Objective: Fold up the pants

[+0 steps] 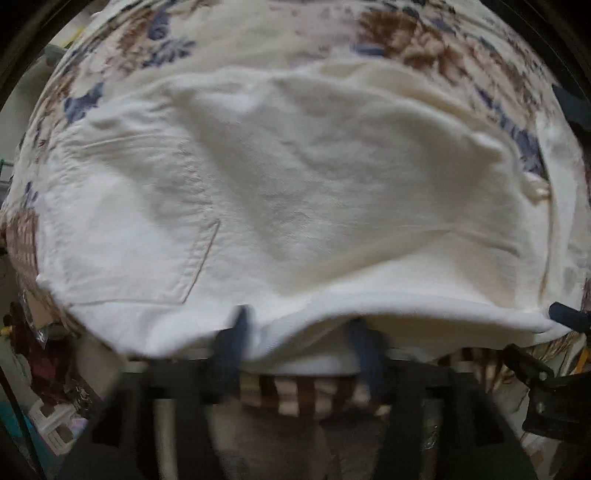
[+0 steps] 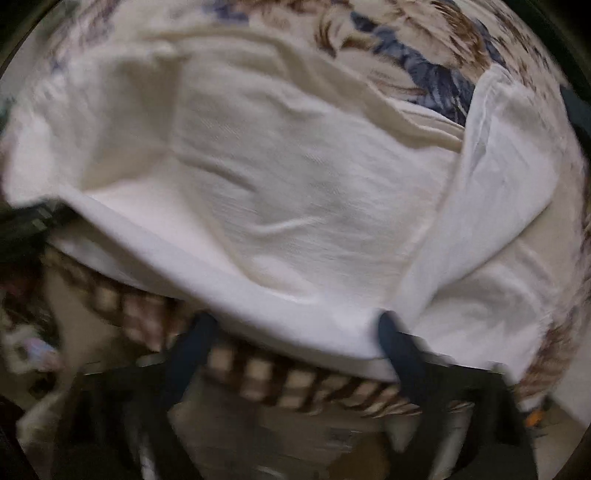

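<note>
White pants (image 1: 295,184) lie folded across a floral tablecloth (image 1: 406,33), with a back pocket (image 1: 147,266) at the left. My left gripper (image 1: 301,334) points down at the pants' near edge. Its dark blue fingers (image 1: 240,332) stand wide apart, open, and the hem lies loose between them. In the right wrist view the same pants (image 2: 277,184) spread over the cloth (image 2: 424,74), with a leg (image 2: 498,166) angled off to the right. My right gripper (image 2: 295,330) is open at the near hem, and its fingers (image 2: 391,332) do not press the cloth.
The tablecloth's brown checked border (image 1: 295,395) hangs over the near table edge (image 2: 258,373). The black frame of the right gripper (image 1: 546,384) shows at the right. Floor clutter (image 1: 44,369) and a white basket (image 1: 51,424) lie below at the left.
</note>
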Demonstrator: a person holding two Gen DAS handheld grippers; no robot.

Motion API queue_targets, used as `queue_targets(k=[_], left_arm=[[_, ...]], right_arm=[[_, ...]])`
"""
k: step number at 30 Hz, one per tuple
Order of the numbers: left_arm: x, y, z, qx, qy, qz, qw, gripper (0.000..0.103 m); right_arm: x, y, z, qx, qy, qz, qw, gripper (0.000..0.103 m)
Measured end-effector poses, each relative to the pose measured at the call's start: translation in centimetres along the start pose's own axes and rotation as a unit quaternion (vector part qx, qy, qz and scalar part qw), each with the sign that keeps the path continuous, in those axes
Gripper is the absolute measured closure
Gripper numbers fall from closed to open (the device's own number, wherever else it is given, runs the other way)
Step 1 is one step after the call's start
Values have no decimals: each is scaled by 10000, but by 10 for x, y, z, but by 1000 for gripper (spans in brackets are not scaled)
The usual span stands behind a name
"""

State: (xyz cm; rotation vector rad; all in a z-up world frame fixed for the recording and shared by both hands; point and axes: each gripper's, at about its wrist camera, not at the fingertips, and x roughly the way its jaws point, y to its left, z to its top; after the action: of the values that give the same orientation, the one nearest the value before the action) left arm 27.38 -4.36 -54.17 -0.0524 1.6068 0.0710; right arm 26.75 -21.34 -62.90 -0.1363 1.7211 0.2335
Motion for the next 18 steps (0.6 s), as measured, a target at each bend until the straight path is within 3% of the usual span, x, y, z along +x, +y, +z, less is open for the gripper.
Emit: queue_targets(k=[1,4,9,15,18], left_arm=[[-5,-1,-2,-33,-40,-40,10000,4],[-25,-6,-5,-115,-306,-31,9995,4],[-50,-28,12,-62,-963,323,9948,4],[-37,-29,66,113,-1289,494,9904,4],[-28,-31,71,122,-1319,355,9906,4]], right_arm=[[-7,-2,-2,130,-61,31,9999,8],[-25,-11,-4,486,-253,178,9983,8],[-58,-47,8,1256,-741,-40,9893,8],[-60,-114,67,1909,-1080,-500,9744,8],[-50,-134,98,2018,-1199,-738,9693,8]])
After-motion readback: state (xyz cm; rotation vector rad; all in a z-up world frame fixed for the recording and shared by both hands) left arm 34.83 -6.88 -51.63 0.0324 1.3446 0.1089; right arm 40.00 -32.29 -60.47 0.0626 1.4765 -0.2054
